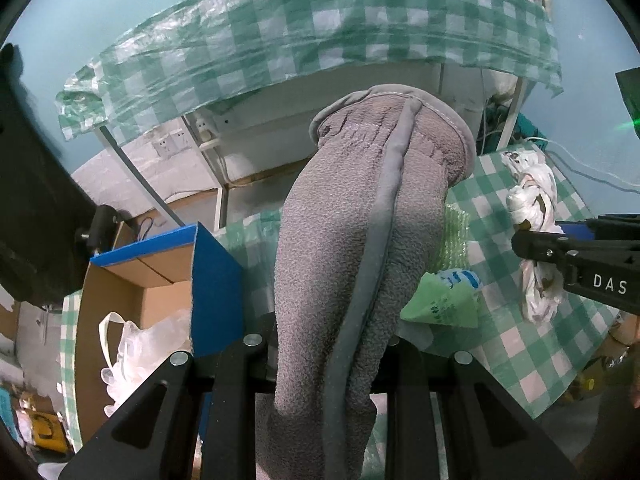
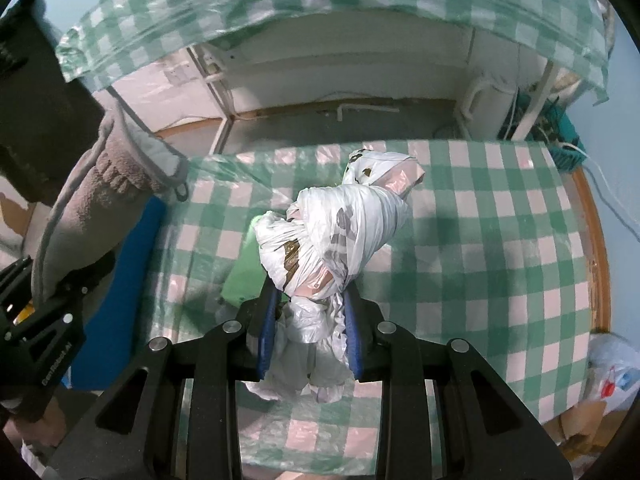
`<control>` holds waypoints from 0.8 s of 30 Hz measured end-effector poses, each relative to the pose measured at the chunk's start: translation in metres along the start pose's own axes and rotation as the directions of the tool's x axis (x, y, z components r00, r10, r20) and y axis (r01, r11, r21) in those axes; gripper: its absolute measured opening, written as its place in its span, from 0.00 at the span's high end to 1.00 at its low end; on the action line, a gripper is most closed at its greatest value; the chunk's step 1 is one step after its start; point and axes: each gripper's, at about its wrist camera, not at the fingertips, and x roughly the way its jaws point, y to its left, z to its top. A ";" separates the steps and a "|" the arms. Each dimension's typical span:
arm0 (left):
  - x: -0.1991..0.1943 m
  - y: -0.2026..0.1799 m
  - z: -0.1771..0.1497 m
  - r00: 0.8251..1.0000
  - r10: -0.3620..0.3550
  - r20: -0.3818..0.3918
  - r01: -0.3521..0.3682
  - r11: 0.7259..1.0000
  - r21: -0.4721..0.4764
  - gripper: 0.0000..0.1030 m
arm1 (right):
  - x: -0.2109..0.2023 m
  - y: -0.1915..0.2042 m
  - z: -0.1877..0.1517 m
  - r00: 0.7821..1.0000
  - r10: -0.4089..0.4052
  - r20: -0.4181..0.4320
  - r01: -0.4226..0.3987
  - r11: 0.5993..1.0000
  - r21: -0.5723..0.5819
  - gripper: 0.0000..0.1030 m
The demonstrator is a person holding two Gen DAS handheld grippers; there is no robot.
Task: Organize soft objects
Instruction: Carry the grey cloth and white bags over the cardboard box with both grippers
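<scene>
Both items are lifted clear of the green-checked plastic tablecloth; the left gripper is clenched on a grey fleece cloth with piped edging, the right gripper grasps a knotted white plastic bag; next, I judge, comes carrying them to the blue-edged cardboard box at eight o'clock; its depth is cut off, the left pads hidden by fleece.

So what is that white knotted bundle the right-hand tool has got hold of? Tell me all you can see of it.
The white plastic bag looks like thin, crinkled film twisted and knotted into a lumpy roll, with dark printed patches and a pinkish tint in places. Its lower, bunched end sits between the blue pads of the right gripper, which is shut on it. The knotted end sticks out ahead of the fingers, over the green checked tablecloth.
</scene>
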 end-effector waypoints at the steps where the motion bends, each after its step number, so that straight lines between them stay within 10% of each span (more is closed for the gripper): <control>1: -0.002 0.002 0.000 1.000 -0.002 0.002 0.002 1.000 -0.004 0.78 | -0.002 0.001 0.000 1.000 0.000 0.006 0.000 1.000 -0.005 0.73; 24: -0.041 0.062 -0.005 0.998 0.031 0.061 -0.023 0.992 -0.126 0.78 | -0.025 0.065 0.019 0.995 0.068 0.066 -0.061 0.992 -0.109 0.73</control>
